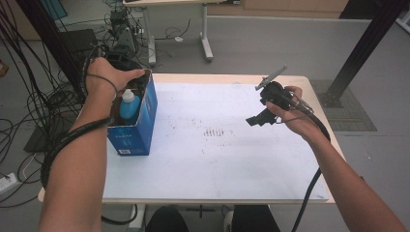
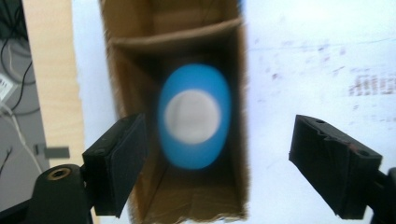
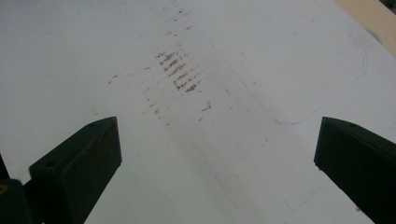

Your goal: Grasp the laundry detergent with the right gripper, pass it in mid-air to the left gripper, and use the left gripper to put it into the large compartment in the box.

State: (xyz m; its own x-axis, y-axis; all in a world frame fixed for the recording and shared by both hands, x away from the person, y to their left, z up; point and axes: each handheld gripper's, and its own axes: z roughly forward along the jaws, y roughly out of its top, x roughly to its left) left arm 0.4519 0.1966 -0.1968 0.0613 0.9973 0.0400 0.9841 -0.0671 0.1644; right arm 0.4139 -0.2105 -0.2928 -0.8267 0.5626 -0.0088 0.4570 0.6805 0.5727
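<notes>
- Over the blue box at the table's left edge: left gripper hangs above the open top, pointing straight down into it.
- Left jaws stand apart with nothing pressed between them; the pads are clear of the bottle on both sides.
- Blue bottle with a white cap stands upright inside the box, in the larger compartment, below a cardboard divider as the left gripper view shows it. High view shows the same bottle sticking up in the box's opening.
- Left hand sits above the box's far end in the high view.
- Right gripper is held over the white mat at the table's right side, well apart from the box. Jaws wide open, nothing between them.
- Right gripper view looks down on bare mat with a patch of brown smudge marks and a thin drawn outline.
</notes>
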